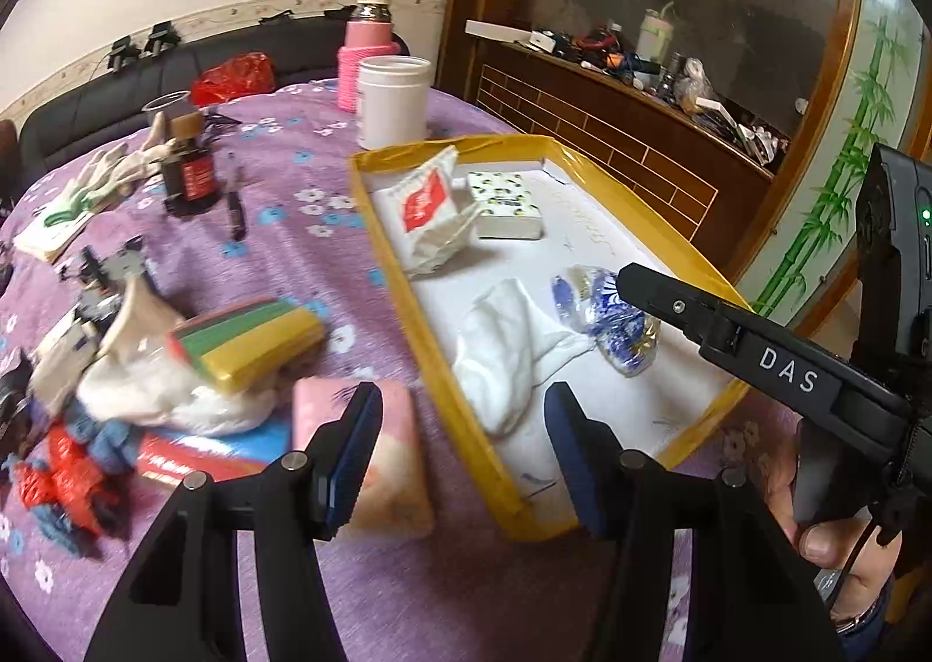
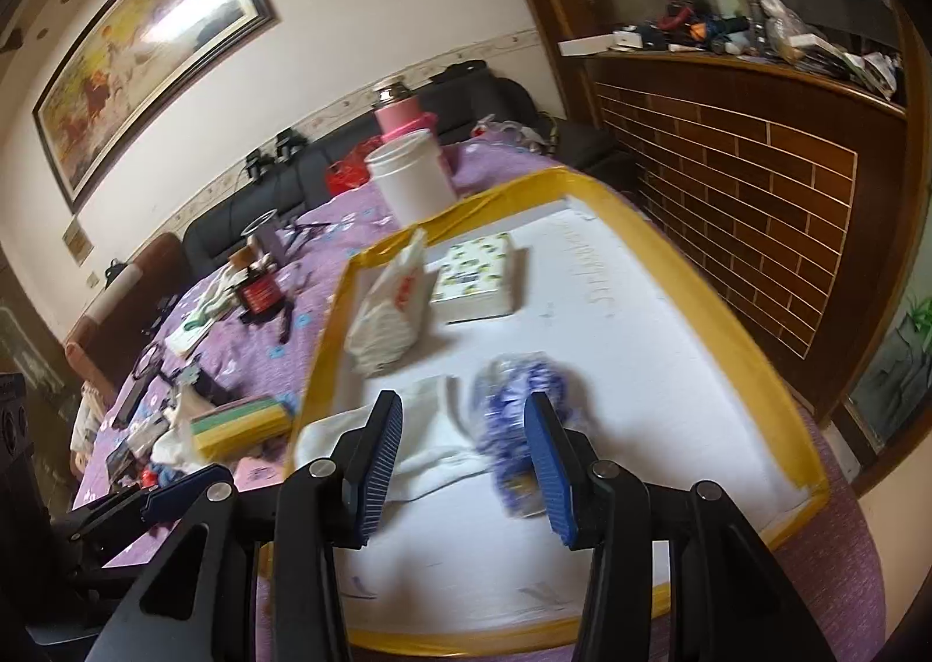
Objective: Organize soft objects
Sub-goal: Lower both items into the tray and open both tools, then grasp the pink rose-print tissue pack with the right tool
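Tray (image 1: 434,359) holds white cloth (image 1: 501,359), blue-patterned packet (image 1: 606,324), tissue pack (image 1: 507,204), bag (image 1: 428,213); both tongs (image 1: 460,452) (image 2: 463,464) part-open, empty.

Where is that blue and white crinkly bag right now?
The blue and white bag lies inside the yellow-edged tray, touching the white cloth on its left, near the tray's front edge in both views.

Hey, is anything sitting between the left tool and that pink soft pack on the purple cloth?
Nothing visible. The left tool is open and empty, and the pink pack lies right below it, just outside the yellow tray, with no object on top of it.
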